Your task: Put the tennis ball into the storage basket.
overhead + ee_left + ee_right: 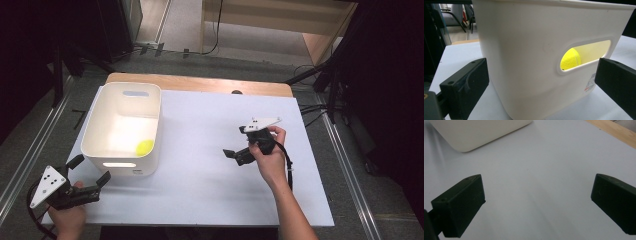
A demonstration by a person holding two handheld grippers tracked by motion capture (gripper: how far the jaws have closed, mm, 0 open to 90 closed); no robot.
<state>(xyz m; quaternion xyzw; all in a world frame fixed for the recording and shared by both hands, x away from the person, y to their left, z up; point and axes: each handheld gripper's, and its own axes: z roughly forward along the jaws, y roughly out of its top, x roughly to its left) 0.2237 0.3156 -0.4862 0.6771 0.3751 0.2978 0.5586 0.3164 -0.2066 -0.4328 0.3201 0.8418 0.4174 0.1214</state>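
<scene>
Bin: a white bin (123, 131) was set on the table (210, 165), toward its left side.
Ball: a yellow ball (145, 146) was seen inside the bin, near its front right corner.
Left tongs (91, 171): held released, just beside the bin's front wall, nothing gripped.
Right tongs (235, 144): held released, well to the right of the bin, above bare table.

White-topped desk (210, 150) with wooden far edge, grey floor (190, 25) beyond, black cables (218, 30) trailing there.
</scene>
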